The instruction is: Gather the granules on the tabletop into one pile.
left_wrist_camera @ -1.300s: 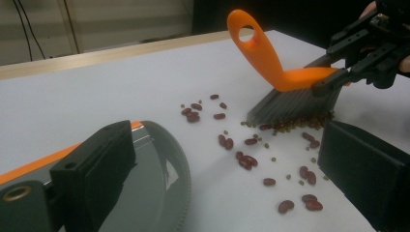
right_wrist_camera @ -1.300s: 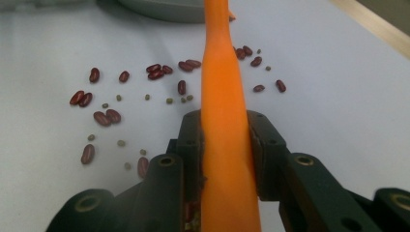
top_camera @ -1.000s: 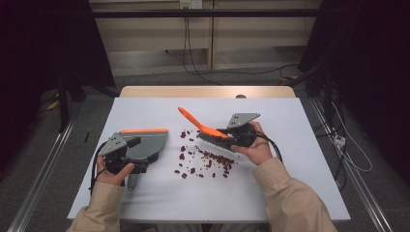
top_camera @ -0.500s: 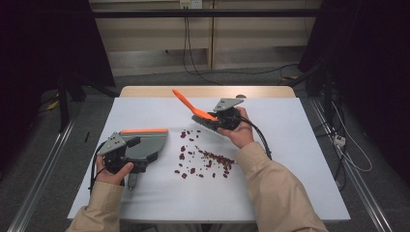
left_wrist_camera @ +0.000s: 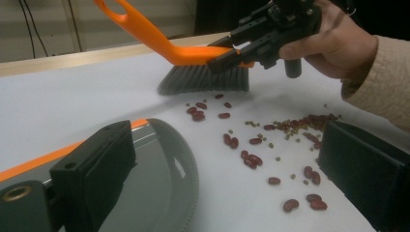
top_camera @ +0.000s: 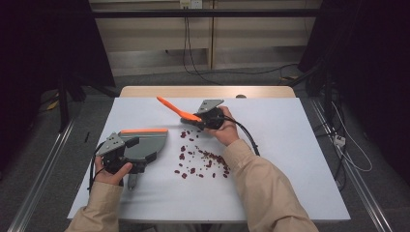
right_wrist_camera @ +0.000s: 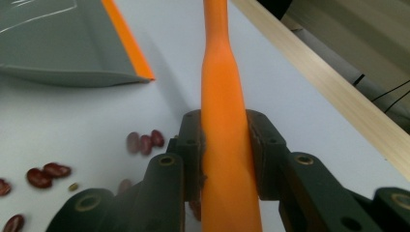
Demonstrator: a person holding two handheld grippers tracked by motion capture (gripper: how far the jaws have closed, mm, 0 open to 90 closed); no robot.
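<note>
An orange-handled brush [top_camera: 175,110] with grey bristles [left_wrist_camera: 203,80] hangs just over the white table, beyond a scatter of red beans [top_camera: 203,160] and small green ones. My right gripper [top_camera: 199,119] is shut on its handle [right_wrist_camera: 225,96], a pad pressed on each side. A grey dustpan [top_camera: 151,140] with an orange lip lies flat at the left, its lip on the far side. My left gripper [top_camera: 139,152] sits at the pan, jaws wide apart. Its left jaw is over the pan [left_wrist_camera: 159,193], its right jaw beyond the beans [left_wrist_camera: 251,145].
The white tabletop [top_camera: 290,145] has bare room to the right and along the front. A wooden strip [top_camera: 208,92] runs along its far edge. A black cable [top_camera: 244,133] trails from the right gripper over the sleeve. Dark floor and metal rails surround the table.
My right gripper has carried the brush away from me and to the left, lowering it to the far side of the beans. The left gripper and dustpan have stayed put.
</note>
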